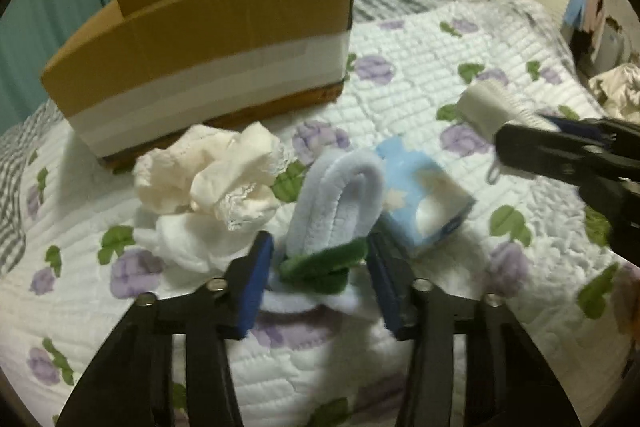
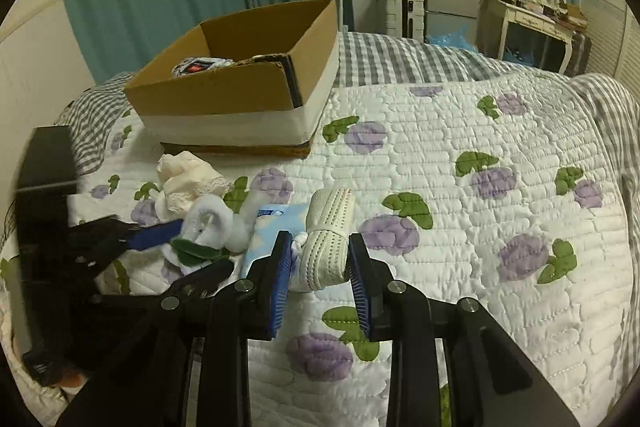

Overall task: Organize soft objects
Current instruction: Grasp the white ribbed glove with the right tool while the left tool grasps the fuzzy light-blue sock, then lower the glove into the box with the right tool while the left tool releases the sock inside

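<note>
- Left tool (image 1: 320, 269) is clamped on a pale blue sock (image 1: 336, 195) with a green trim; the sock loops up between the pads, just above the quilt (image 1: 420, 75).
- Right tool (image 2: 320, 267) is clamped on a rolled white sock (image 2: 326, 239), held clear of the quilt, right of the pile.
- Both grips sit low on the bundles, likely so each roll stays together in carrying.
- Box (image 1: 208, 39) stands on the far left of the bed, open at the top; the right wrist view shows a packet already inside. It looks like the place for the soft things.
- A cream lace cloth (image 1: 224, 183) and a white sock (image 1: 188, 243) lie in a heap near the box, not yet sorted.
- Tissue pack (image 1: 424, 199) lies beside the blue sock, tilted.
</note>
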`<state>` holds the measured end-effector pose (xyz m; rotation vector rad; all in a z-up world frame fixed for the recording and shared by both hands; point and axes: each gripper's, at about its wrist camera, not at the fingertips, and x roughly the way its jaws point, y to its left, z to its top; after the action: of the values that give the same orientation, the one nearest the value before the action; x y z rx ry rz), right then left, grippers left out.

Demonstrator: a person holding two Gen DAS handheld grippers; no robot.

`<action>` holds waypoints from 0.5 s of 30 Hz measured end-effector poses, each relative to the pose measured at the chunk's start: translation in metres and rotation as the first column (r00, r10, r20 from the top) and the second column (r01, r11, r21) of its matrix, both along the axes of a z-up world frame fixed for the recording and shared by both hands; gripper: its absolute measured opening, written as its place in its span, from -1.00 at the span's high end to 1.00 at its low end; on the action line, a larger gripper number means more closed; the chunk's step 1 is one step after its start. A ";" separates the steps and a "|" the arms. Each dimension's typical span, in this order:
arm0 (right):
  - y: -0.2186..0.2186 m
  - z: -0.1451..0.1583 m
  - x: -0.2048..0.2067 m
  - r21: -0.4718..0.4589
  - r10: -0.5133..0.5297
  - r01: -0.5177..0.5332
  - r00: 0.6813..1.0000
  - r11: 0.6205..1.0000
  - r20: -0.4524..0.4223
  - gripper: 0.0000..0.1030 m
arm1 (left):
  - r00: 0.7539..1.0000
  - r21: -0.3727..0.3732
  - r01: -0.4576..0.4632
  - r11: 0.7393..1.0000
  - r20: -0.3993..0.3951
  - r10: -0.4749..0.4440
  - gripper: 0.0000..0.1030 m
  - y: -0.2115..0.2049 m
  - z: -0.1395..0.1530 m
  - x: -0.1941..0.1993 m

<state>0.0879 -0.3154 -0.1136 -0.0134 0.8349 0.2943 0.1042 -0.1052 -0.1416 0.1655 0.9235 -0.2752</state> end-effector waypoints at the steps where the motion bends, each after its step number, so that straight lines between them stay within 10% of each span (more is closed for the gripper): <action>1: 0.001 0.000 0.000 0.000 0.005 -0.005 1.000 1.000 0.001 0.46 | 1.000 0.005 -0.005 1.000 -0.010 0.005 0.26 0.001 -0.002 0.002; 15: 0.003 0.024 -0.033 0.046 -0.004 0.002 0.999 0.999 0.051 0.46 | 0.998 -0.101 0.006 0.995 0.066 0.001 0.33 0.030 0.050 -0.043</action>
<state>0.0549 -0.3126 -0.0893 0.0232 0.7774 0.3088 0.0608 -0.0752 -0.0919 0.0816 0.8415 -0.3164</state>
